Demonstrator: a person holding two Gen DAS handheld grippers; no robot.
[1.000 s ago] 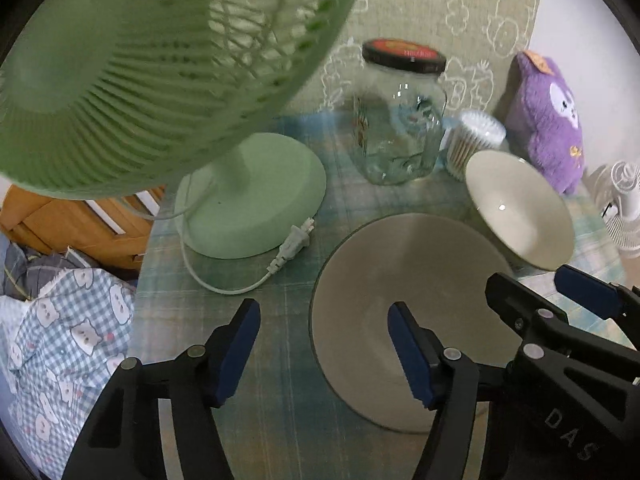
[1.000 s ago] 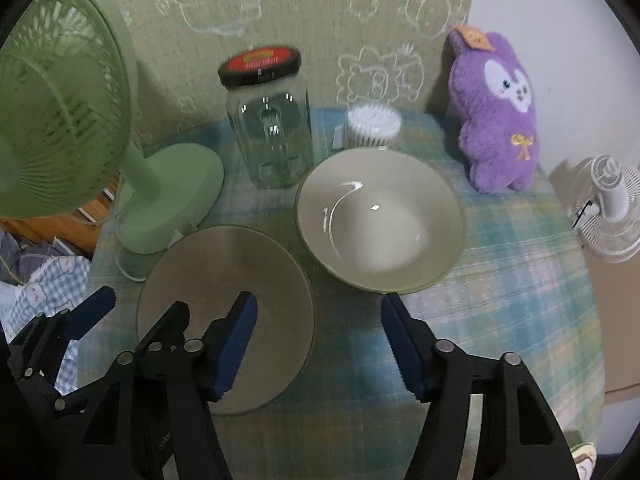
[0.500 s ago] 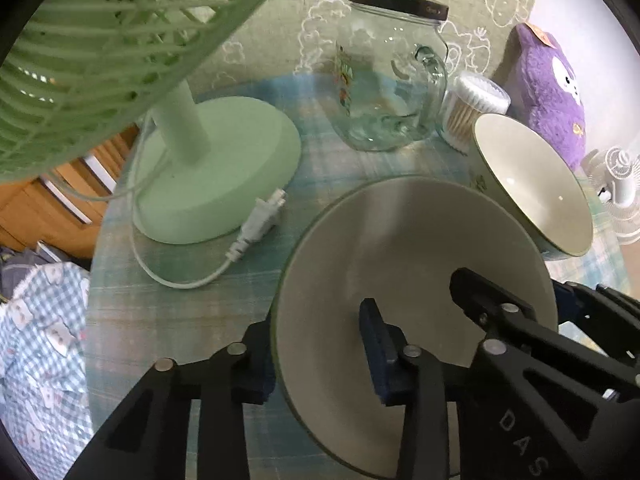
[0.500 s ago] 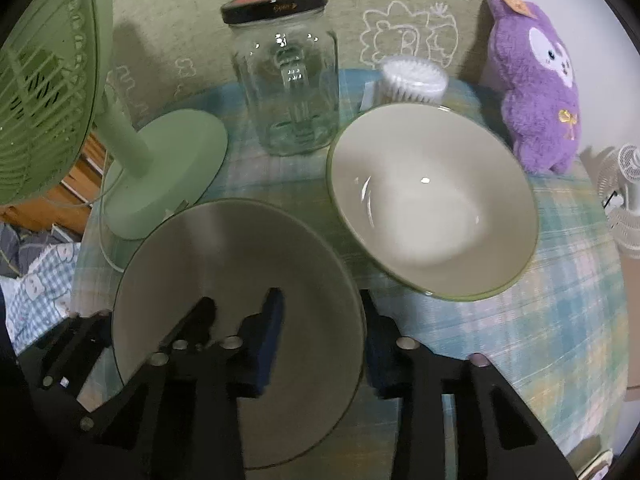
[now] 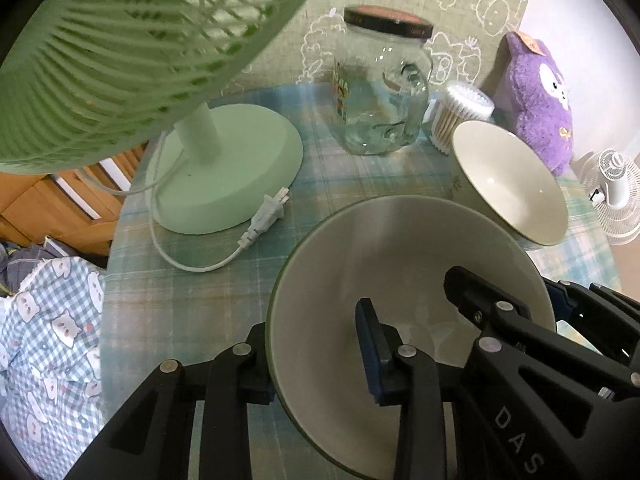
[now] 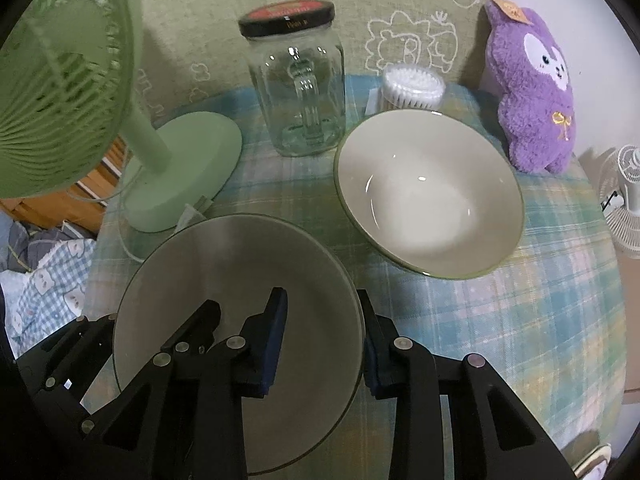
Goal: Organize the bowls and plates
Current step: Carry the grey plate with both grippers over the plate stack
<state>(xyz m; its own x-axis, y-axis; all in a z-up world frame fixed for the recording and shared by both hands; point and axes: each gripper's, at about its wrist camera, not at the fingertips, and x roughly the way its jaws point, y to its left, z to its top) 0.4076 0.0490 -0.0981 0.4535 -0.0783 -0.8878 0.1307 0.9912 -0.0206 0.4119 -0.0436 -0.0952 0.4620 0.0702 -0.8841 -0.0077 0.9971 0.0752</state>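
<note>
1. The grey bowl point(image 5: 400, 280) is sitting at the near side of the table point(image 6: 540, 320), and both tools are now gripping it; a second ago both were hovering wide open just short of its near edge.
2. The left tool point(image 5: 316, 364) is closing on the bowl's left rim, one blue pad point(image 5: 368, 360) inside the bowl and the other finger outside the wall.
3. The right tool point(image 6: 324, 344) is clamping the right rim the same way, its inner pad point(image 6: 274, 340) lying inside and the outer finger against the outside.
4. Compared with half a second ago, the grips are looking unchanged, while the bowl is appearing slightly farther from both cameras; whether it is lifting off the cloth I cannot tell.
5. The cream bowl point(image 6: 428, 196) is resting just beyond and to the right of the grey one, tilted toward the cameras, in the same place as before.
6. Behind it, a tub of cotton swabs point(image 6: 412, 88) and a glass jar point(image 6: 298, 92) with a dark lid are standing near the back of the table.
7. A purple plush toy point(image 6: 532, 80) is sitting at the far right, and a green fan point(image 5: 132, 48) is standing on the left, its plug point(image 5: 266, 216) lying loose by its base.
</note>
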